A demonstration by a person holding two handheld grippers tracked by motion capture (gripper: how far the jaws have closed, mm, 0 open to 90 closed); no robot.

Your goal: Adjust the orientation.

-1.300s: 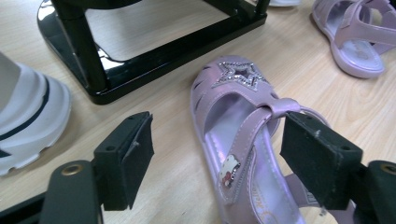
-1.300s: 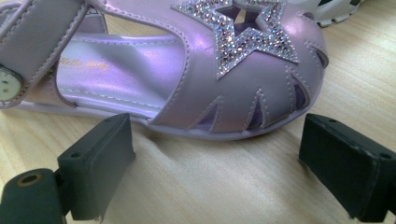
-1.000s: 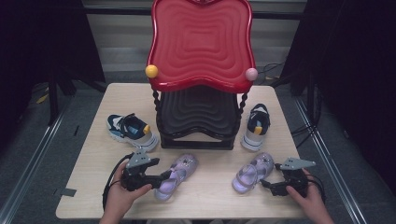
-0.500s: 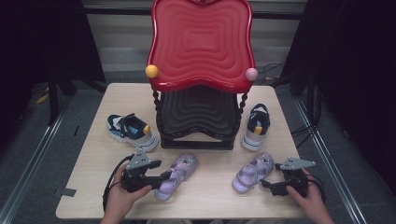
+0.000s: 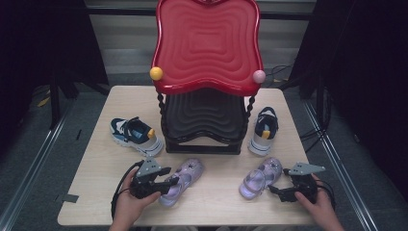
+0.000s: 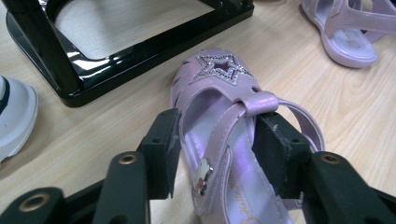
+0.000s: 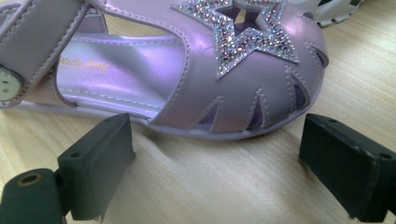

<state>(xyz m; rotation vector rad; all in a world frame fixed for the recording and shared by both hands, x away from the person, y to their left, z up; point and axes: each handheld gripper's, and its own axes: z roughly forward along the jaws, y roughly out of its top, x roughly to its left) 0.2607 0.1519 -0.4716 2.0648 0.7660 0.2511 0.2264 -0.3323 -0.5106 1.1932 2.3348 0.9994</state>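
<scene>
Two lilac sandals with glittery stars lie on the wooden table (image 5: pixel 96 168). My left gripper (image 5: pixel 165 183) (image 6: pixel 217 151) is shut on the left sandal (image 5: pixel 182 181) (image 6: pixel 219 116), one jaw on each side of its middle by the strap. The right sandal (image 5: pixel 260 176) (image 7: pixel 187 65) lies sideways just beyond my right gripper (image 5: pixel 276 188) (image 7: pixel 219 147). That gripper is wide open, low over bare wood, with nothing between its jaws.
A tall rack with a red wavy top shelf (image 5: pixel 207 43) and a black lower shelf (image 5: pixel 204 118) stands mid-table. A navy and white sneaker (image 5: pixel 134 135) lies to its left, another (image 5: pixel 263 129) to its right. The rack's black base (image 6: pixel 93 70) is close ahead of the left sandal.
My left gripper has edged slightly forward along the left sandal. Both sandals and the right gripper sit where they were.
</scene>
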